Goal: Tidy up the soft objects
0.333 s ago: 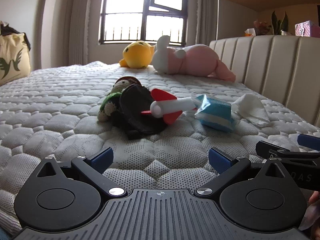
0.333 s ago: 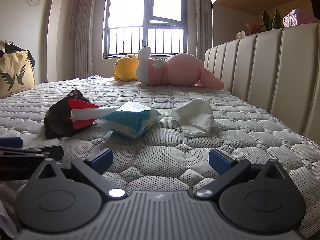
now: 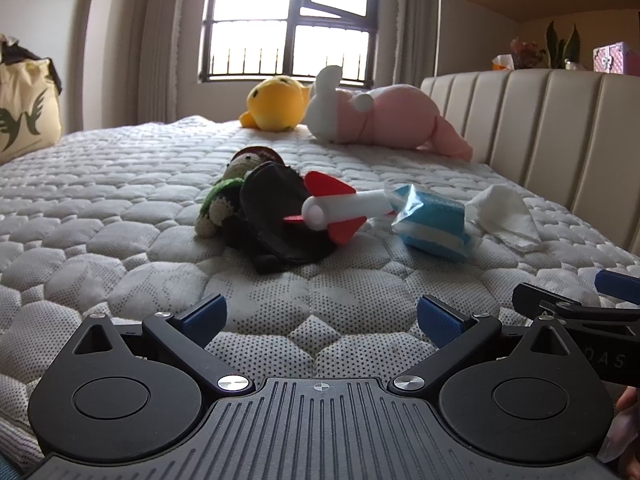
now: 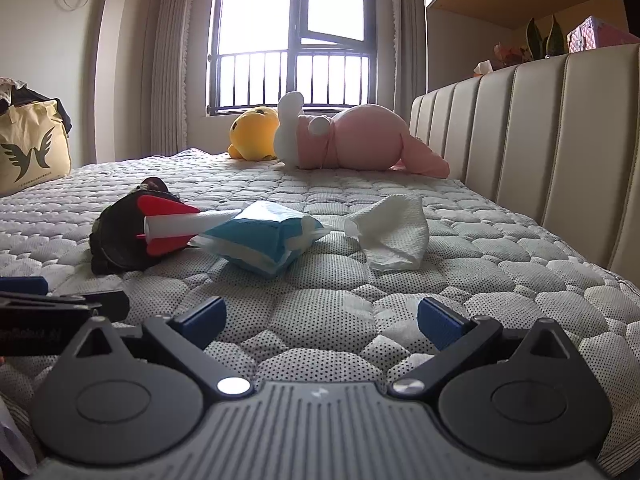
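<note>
On the mattress (image 3: pixel 120 240), nothing is gripped yet, both the left tool (image 3: pixel 320 314) and the right tool (image 4: pixel 320 316) being held spread wide; an approach toward the tissue pack (image 4: pixel 260 240) at twelve o'clock is judged next.

A home bedroom: quilted mattress (image 3: pixel 120 208), padded headboard (image 3: pixel 560 128), curtained window (image 4: pixel 292 36).

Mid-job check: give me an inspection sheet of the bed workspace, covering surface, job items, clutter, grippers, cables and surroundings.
Surface: grey quilted mattress, bare.
Job's things: yellow round plush and pink-and-white bunny plush at the far end; green crocheted doll against a black fabric cap.
Clutter: red-and-white toy rocket lying on the cap; blue-and-white tissue pack; loose white tissue.
Grippers: left gripper and right gripper both open, empty.
Cables: nothing seen.
Surroundings: barred window, beige padded headboard, cream tote bag.
</note>
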{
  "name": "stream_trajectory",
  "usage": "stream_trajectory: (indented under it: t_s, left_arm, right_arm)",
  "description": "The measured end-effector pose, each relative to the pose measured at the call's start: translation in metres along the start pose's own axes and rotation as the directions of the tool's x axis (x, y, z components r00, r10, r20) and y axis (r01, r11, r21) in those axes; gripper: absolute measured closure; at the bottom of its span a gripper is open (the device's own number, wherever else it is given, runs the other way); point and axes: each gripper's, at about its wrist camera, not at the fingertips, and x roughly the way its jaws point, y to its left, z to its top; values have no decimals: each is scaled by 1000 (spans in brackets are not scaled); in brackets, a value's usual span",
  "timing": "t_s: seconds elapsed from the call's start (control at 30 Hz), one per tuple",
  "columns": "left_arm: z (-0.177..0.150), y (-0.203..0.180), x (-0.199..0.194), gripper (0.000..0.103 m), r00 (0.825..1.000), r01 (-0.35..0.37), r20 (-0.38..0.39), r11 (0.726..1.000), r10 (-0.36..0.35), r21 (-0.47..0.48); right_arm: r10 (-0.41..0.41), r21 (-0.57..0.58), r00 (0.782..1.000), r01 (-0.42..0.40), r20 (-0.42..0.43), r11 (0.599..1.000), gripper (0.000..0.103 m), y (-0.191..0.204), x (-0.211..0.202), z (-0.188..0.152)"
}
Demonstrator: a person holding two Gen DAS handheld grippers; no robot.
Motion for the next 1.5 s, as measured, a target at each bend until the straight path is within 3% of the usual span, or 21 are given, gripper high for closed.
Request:
stream_trajectory:
  t_s: [1.5]
  left_arm:
    - [1,-5,5,0,1000,7,-19,1000,-7,7]
  right_arm:
    - [8,28,1000,-8,-23,1000,0,-6,8,0]
